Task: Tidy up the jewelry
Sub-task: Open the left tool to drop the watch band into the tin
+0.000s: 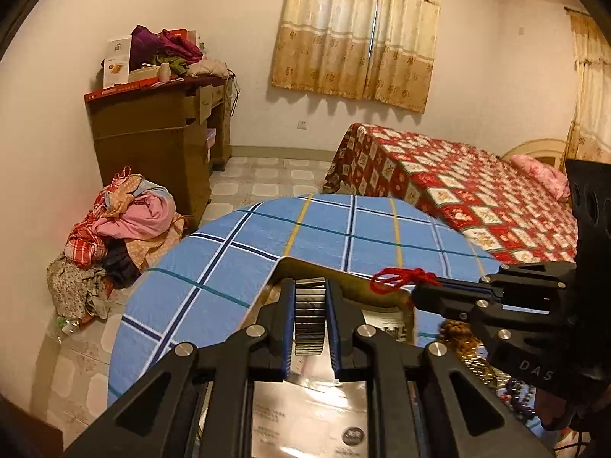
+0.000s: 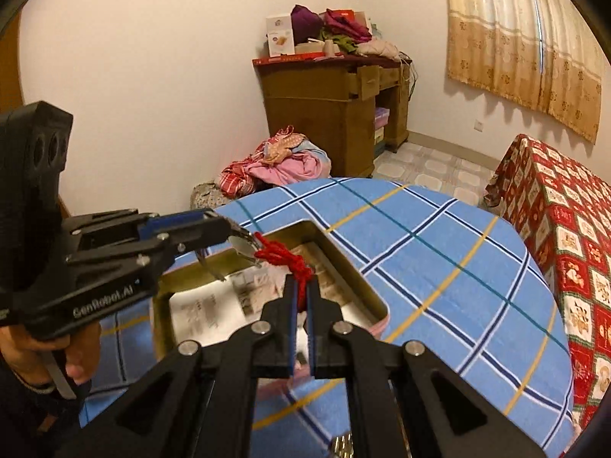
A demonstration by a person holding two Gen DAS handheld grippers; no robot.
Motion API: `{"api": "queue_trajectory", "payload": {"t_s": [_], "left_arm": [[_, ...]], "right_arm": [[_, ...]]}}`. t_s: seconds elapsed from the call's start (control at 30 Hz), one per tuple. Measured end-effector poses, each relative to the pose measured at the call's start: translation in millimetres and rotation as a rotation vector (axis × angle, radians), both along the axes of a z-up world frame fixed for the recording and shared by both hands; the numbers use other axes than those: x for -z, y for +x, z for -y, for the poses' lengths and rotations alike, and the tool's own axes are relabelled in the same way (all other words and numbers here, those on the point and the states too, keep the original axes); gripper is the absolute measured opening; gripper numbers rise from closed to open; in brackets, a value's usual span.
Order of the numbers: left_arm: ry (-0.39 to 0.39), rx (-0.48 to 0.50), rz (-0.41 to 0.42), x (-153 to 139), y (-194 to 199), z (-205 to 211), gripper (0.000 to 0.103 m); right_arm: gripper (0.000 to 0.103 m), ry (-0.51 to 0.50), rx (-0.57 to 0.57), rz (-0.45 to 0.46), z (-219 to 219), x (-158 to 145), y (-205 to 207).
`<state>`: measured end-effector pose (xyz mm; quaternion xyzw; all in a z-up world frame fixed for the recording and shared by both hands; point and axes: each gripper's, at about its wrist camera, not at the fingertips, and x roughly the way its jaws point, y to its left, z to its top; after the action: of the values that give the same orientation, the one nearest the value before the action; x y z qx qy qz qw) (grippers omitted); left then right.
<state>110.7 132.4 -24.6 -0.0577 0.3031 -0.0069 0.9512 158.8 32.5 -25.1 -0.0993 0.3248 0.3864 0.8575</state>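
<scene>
Blue plaid tablecloth (image 2: pixel 439 267) carried my open tin box (image 2: pixel 343 267); left gripper (image 1: pixel 310 305) clamped a metal watch band (image 1: pixel 309 316), right gripper (image 2: pixel 301 297) pinched red cord (image 2: pixel 286 259).

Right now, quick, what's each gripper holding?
Left gripper: shut on a metal watch band.
Right gripper: shut on a red cord.
</scene>
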Motion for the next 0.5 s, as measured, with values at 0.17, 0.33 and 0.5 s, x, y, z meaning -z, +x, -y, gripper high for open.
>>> {"api": "queue_trajectory", "payload": {"t_s": [0.17, 0.33, 0.5], "left_arm": [[0.031, 0.016, -0.039, 8.5, 15.4, 2.8, 0.015], [0.051, 0.025, -0.069, 17.2, 26.6, 6.6, 0.015], [0.068, 0.016, -0.1, 24.7, 33.3, 5.7, 0.015]], "right_arm": [[0.006, -0.033, 0.039, -0.035, -4.2, 17.7, 16.1], [0.006, -0.066, 0.064, -0.052, -2.3, 31.0, 22.0], [0.006, -0.094, 0.077, -0.057, -1.8, 36.6, 23.3]]}}
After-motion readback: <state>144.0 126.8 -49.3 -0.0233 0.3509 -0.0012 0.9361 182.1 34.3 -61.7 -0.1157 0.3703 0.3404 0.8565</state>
